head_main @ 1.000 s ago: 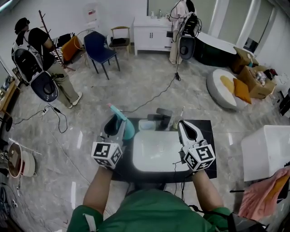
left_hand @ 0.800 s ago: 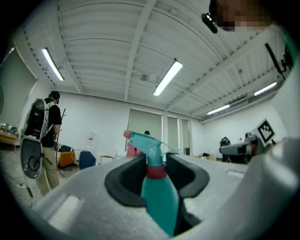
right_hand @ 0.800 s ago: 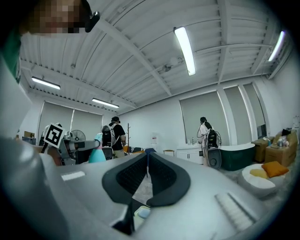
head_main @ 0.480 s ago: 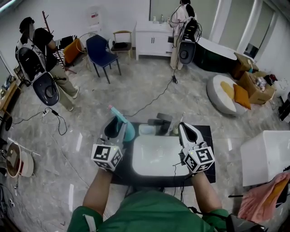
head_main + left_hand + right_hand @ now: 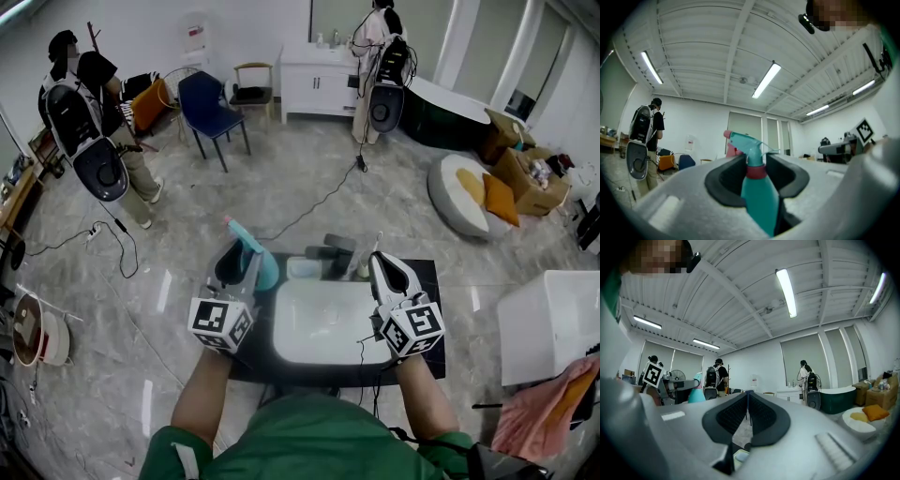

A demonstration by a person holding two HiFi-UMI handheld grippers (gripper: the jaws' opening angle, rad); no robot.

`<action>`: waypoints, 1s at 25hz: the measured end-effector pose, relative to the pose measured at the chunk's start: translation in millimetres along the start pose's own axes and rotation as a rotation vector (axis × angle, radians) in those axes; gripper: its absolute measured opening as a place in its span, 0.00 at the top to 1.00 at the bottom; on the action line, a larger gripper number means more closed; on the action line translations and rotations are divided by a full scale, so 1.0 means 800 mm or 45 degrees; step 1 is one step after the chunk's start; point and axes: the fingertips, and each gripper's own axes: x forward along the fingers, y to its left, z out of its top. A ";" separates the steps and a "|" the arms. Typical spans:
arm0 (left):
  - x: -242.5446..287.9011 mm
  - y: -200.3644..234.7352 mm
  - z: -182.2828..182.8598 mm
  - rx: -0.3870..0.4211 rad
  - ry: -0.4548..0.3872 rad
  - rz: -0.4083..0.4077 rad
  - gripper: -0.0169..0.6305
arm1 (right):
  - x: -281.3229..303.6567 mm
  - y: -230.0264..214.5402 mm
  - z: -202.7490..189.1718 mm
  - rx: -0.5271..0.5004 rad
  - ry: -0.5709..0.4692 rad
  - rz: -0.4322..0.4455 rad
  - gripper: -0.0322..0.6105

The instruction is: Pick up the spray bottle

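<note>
My left gripper [image 5: 236, 265] is shut on a teal spray bottle [image 5: 258, 255] with a pink nozzle tip, held above the left end of the black counter [image 5: 431, 328]. In the left gripper view the spray bottle [image 5: 757, 187] stands upright, its red collar pinched between the black pads [image 5: 726, 180]. My right gripper [image 5: 386, 270] hangs over the right side of the white basin [image 5: 328, 319], tips touching, nothing between them. In the right gripper view its pads [image 5: 733, 416] meet at the tip, and the spray bottle [image 5: 696, 392] shows far left.
Small bottles and a dark faucet [image 5: 336, 246] sit behind the basin. A person with a backpack [image 5: 89, 141] stands at the far left, another person [image 5: 380, 66] at the back. A blue chair [image 5: 208, 103], a white cabinet [image 5: 319, 70] and a white box [image 5: 553, 323] stand around.
Both grippers hold the same pose, the bottle still clamped in the left. The head view has shifted slightly, and the person at far left has moved a little.
</note>
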 end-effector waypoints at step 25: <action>0.000 0.014 -0.001 -0.007 -0.013 0.008 0.77 | 0.011 0.006 -0.002 0.004 0.007 0.001 0.93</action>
